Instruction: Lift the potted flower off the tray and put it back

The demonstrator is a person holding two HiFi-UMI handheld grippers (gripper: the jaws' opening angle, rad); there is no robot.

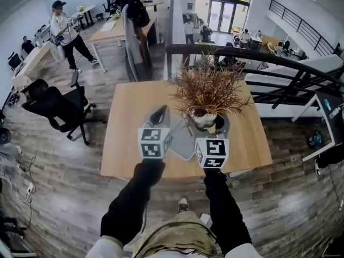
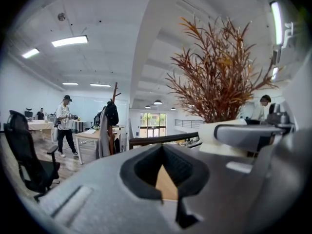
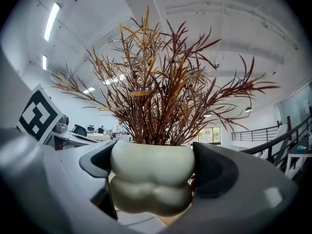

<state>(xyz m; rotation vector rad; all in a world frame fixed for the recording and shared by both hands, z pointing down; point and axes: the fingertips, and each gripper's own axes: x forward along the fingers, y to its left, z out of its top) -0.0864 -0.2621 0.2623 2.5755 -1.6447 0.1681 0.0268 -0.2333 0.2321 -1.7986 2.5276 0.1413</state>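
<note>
R gripper (image 1: 209, 129) is clenched on the potted flower's (image 1: 207, 95) pale lobed pot (image 3: 151, 177), jaws either side of its belly, prob. for a steady lift. Pot is over the grey tray (image 1: 181, 141); can't tell if touching. L gripper (image 2: 168, 179) is closed, empty, parked beside it.

The table (image 1: 126, 128) lies bare along its left half, free to pass. The potted flower (image 1: 207, 93) spreads dry branches over the middle toward the far edge, where a black railing (image 1: 258, 55) runs close behind.
</note>
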